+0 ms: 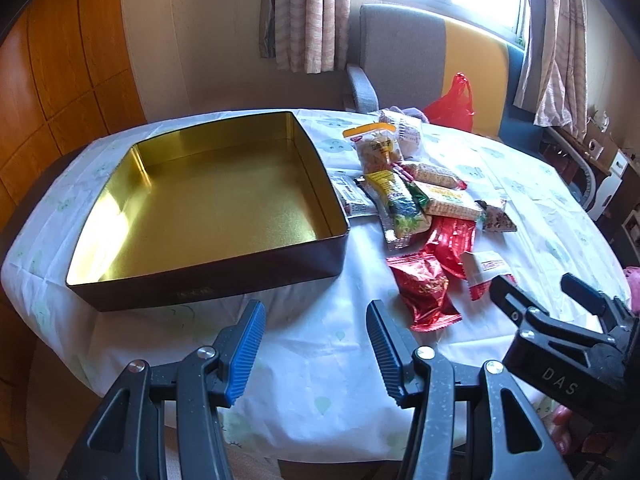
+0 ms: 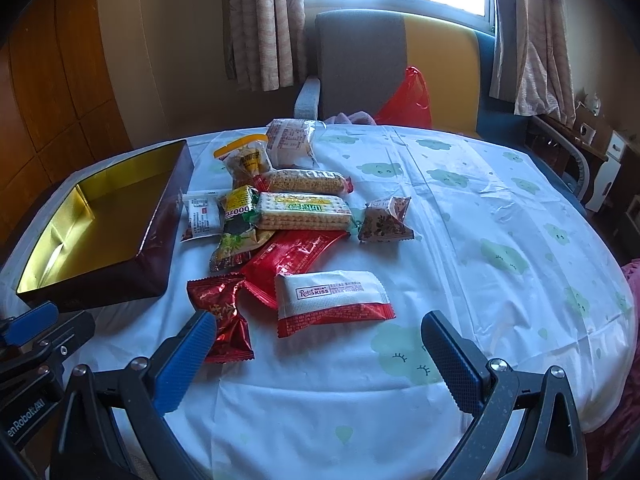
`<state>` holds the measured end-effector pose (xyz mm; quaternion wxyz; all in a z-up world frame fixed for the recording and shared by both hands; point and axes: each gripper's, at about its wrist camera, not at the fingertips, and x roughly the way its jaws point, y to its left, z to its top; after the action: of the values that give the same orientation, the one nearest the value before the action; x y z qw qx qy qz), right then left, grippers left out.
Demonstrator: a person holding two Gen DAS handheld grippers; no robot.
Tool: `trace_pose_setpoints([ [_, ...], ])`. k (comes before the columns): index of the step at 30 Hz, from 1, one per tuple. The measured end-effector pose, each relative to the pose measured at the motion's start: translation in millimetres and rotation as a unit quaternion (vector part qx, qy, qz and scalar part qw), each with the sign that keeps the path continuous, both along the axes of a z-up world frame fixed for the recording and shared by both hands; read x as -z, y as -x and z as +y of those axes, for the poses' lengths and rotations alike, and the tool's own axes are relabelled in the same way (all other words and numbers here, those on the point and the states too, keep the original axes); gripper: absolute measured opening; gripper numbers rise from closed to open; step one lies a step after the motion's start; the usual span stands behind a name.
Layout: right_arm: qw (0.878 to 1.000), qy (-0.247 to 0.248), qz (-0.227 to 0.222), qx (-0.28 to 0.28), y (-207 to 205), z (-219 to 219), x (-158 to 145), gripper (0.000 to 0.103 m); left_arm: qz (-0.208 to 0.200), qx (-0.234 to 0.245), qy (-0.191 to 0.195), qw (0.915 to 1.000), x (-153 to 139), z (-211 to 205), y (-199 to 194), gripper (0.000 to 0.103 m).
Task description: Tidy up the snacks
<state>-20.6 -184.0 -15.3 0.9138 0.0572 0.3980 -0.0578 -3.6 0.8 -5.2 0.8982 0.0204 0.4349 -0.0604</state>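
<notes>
An empty dark tin with a gold inside (image 1: pixel 224 200) (image 2: pixel 100 216) sits on the left of the table. To its right lies a heap of snack packets (image 1: pixel 424 208) (image 2: pixel 280 216). Nearest me are a red foil packet (image 1: pixel 426 294) (image 2: pixel 224 312) and a white and red wafer packet (image 2: pixel 332 300) (image 1: pixel 486 270). My left gripper (image 1: pixel 316 314) hovers open over bare cloth in front of the tin, holding nothing. My right gripper (image 2: pixel 320 332) (image 1: pixel 536 284) hovers open just in front of the wafer packet, nothing between its fingers.
The round table wears a white cloth with green clouds (image 2: pixel 480 240). Behind it stand a grey and yellow chair (image 2: pixel 384 68) and a red plastic bag (image 2: pixel 408 100). Curtains and a bright window fill the back. A pink cloth (image 2: pixel 630 280) shows at the right edge.
</notes>
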Motion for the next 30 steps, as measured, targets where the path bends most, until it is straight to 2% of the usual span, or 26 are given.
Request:
trace_pose_setpoints([
  [7,1.0,-0.011,-0.005,-0.01,1,1,0,0.103,0.008,0.015,0.026,0.9995,1,1,-1,0.054],
  [13,0.999,-0.037,0.004,-0.007,0,-15,5,0.103,0.022,0.033,0.06,0.9974,4,2,-2,0.054],
  [17,0.999,-0.041,0.014,-0.007,3,-28,13,0.1,0.052,0.073,0.1,0.991,12,-4,-3,0.054],
  [19,0.999,-0.037,0.016,-0.014,5,-33,17,0.093,0.073,0.092,0.12,0.9858,19,-8,-6,0.054],
  [21,0.999,-0.025,0.018,-0.011,8,-40,21,0.092,0.089,0.099,0.115,0.9844,25,-13,-8,0.054],
  [24,0.999,-0.039,0.015,-0.006,8,-54,25,0.087,0.098,0.103,0.098,0.985,30,-17,-10,0.054],
  [30,0.997,-0.07,0.023,-0.015,-10,-53,26,0.086,0.067,0.076,0.051,0.9935,25,-12,-13,0.054],
])
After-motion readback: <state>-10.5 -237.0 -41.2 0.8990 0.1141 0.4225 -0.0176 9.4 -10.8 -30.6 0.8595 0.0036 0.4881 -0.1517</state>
